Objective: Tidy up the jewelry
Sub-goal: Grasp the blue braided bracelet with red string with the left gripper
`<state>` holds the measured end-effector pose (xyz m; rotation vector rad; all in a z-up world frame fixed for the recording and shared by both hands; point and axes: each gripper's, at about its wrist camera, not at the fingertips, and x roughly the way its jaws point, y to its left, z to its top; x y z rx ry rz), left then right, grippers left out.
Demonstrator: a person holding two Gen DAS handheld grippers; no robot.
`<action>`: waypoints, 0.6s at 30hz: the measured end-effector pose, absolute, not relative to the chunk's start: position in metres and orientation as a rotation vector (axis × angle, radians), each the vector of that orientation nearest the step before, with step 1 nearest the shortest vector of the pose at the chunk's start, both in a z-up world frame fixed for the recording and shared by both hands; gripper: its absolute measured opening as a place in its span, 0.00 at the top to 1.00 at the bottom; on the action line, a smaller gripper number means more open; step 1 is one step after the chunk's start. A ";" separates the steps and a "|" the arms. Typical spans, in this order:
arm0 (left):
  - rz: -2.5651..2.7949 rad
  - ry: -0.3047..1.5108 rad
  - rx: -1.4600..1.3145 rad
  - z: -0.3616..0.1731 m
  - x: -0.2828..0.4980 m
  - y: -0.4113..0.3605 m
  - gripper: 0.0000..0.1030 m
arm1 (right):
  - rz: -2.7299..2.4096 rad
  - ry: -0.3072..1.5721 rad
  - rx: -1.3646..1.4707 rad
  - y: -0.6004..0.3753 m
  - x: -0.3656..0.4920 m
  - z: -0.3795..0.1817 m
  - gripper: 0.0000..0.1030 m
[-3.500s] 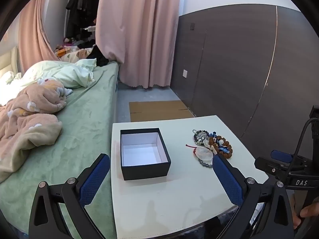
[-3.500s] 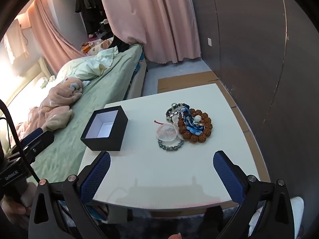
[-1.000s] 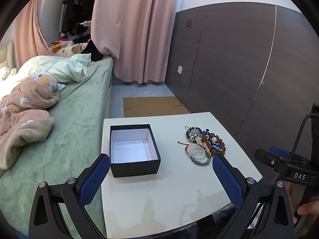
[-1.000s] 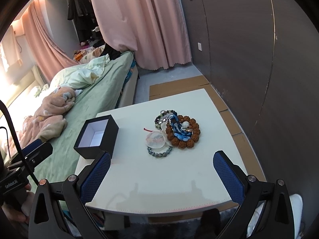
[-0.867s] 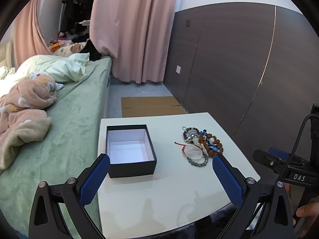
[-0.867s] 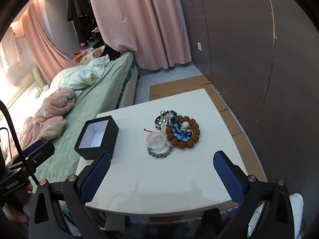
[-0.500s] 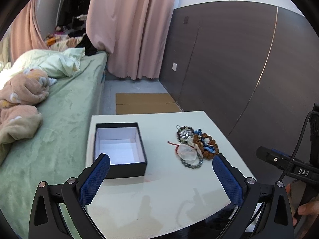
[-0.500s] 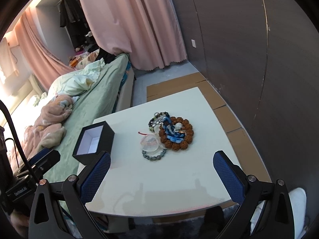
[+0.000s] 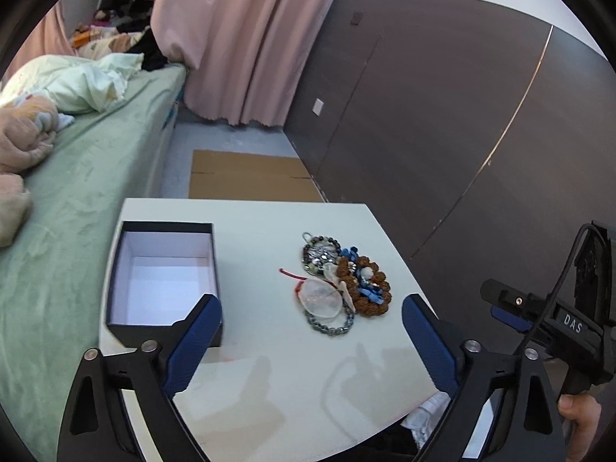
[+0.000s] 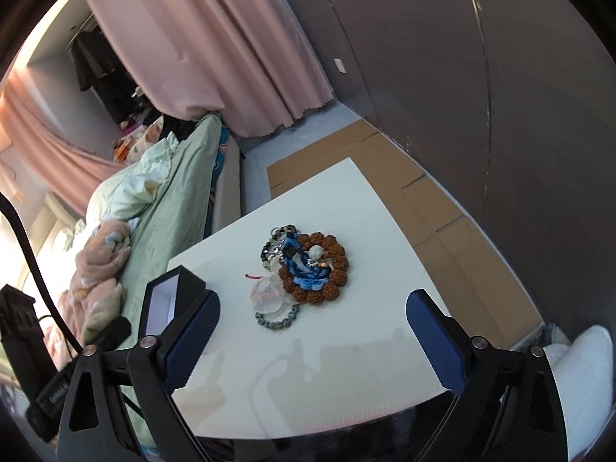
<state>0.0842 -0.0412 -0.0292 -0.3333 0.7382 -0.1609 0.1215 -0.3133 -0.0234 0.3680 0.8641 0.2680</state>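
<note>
- Far left, at about nine o'clock in the left wrist view, a bed (image 9: 88, 161) with a pale green cover and rumpled blankets runs alongside the white bench (image 9: 269, 377).
- On the left part of the bench sits an open black box (image 9: 163, 281) with a white lining. It holds nothing that can be seen, and its lid is not in view.
- The left gripper (image 9: 312, 340) hovers over the near edge of the bench. Its blue pads are spread wide apart and hold nothing; the left pad overlaps the box's near right corner in the picture, though contact cannot be told.
- Toward one o'clock from that gripper, well apart from the box, lies the jewelry pile (image 9: 340, 281): a brown bead bracelet (image 9: 365, 288) with blue pieces inside it, a dark bead bracelet (image 9: 321, 250) at its far side, a clear bangle (image 9: 319, 298) with a red cord, and a grey chain bracelet (image 9: 331, 325) nearest the camera. The pieces overlap and touch.
- The right gripper (image 10: 312, 340) hangs above the bench's near edge, equally wide apart and empty, with the pile at twelve o'clock.
- Far right, a dark panelled wall (image 9: 442, 123) rises beyond the bench.
- Judgement: sorting has not begun; this is the approach. The next move likely calls for lowering one gripper onto a single outlying piece, such as the chain bracelet, pinching it clear of its neighbours, and carrying it to the box.
</note>
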 end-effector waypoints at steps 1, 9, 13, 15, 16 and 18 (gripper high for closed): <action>-0.165 0.742 -0.333 -0.031 0.087 -0.043 0.13 | 0.268 0.871 0.384 -0.315 0.124 -0.026 0.13; -0.194 0.828 -0.321 -0.054 0.119 -0.061 0.37 | 0.254 0.940 0.513 -0.326 0.149 -0.047 0.20; -0.198 0.872 -0.291 -0.069 0.137 -0.069 0.40 | 0.248 0.948 0.546 -0.329 0.160 -0.051 0.20; -0.202 0.896 -0.277 -0.077 0.147 -0.072 0.47 | 0.241 0.950 0.560 -0.329 0.166 -0.053 0.20; -0.204 0.911 -0.273 -0.081 0.151 -0.073 0.48 | 0.239 0.953 0.564 -0.329 0.168 -0.053 0.20; -0.210 0.945 -0.261 -0.090 0.160 -0.076 0.49 | 0.235 0.959 0.576 -0.330 0.174 -0.055 0.20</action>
